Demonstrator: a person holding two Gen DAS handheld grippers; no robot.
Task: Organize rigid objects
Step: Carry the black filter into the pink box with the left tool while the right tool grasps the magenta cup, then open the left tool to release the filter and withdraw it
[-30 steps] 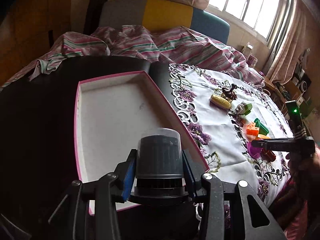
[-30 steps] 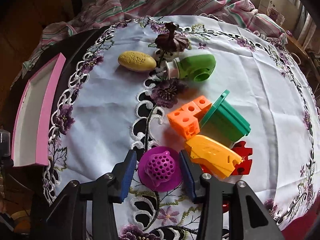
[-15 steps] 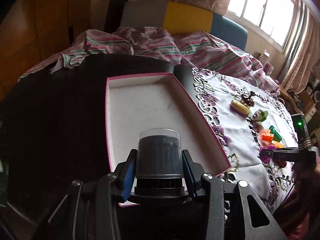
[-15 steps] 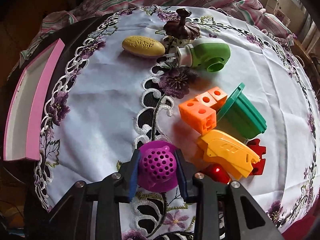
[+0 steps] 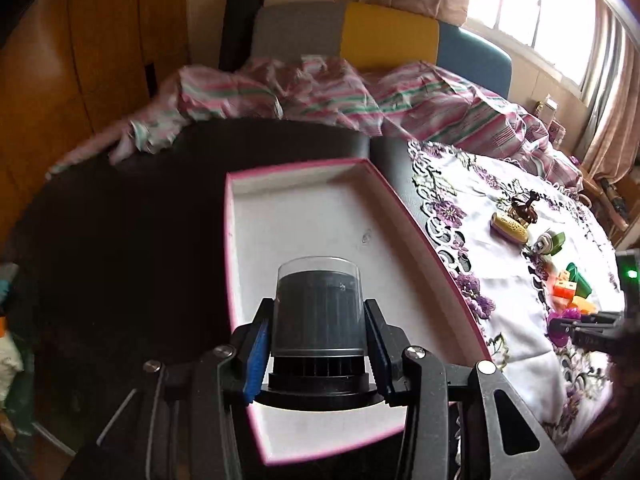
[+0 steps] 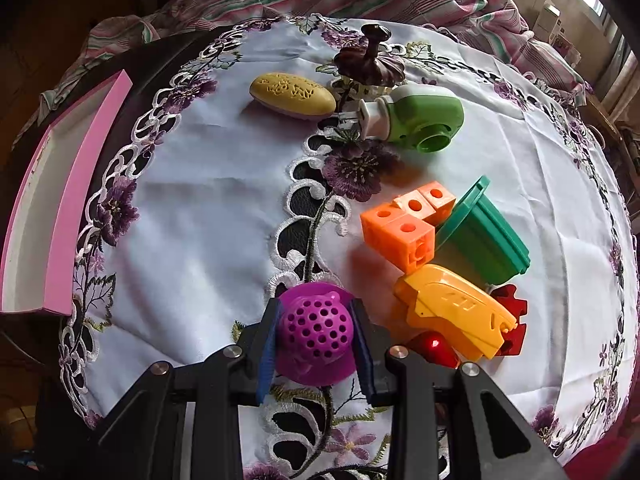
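Observation:
My left gripper (image 5: 318,342) is shut on a dark ribbed cylinder with a clear cap (image 5: 318,308), held over the near end of a pink-rimmed white tray (image 5: 308,168). My right gripper (image 6: 316,340) is shut on a purple perforated dome toy (image 6: 316,330) that rests low on the embroidered white cloth (image 6: 200,220). To its right lie an orange cube block (image 6: 404,226), a green tub (image 6: 486,240), a yellow toy car (image 6: 452,308), a red piece (image 6: 512,312) and a red ball (image 6: 434,348). Farther off lie a yellow oval (image 6: 292,94), a green-and-white toy (image 6: 416,118) and a brown knobbed ornament (image 6: 370,62).
The tray (image 6: 68,208) sits on a dark tabletop (image 5: 120,240) left of the cloth. A striped pink blanket (image 5: 340,96) is bunched along the far side, with a grey, yellow and blue chair back (image 5: 384,34) behind it. The right gripper (image 5: 588,326) shows at the right edge of the left wrist view.
The right gripper's jaws closed onto the purple dome toy. The left gripper carried the cylinder leftward, so the tray now sits more to the right and nearer in its view.

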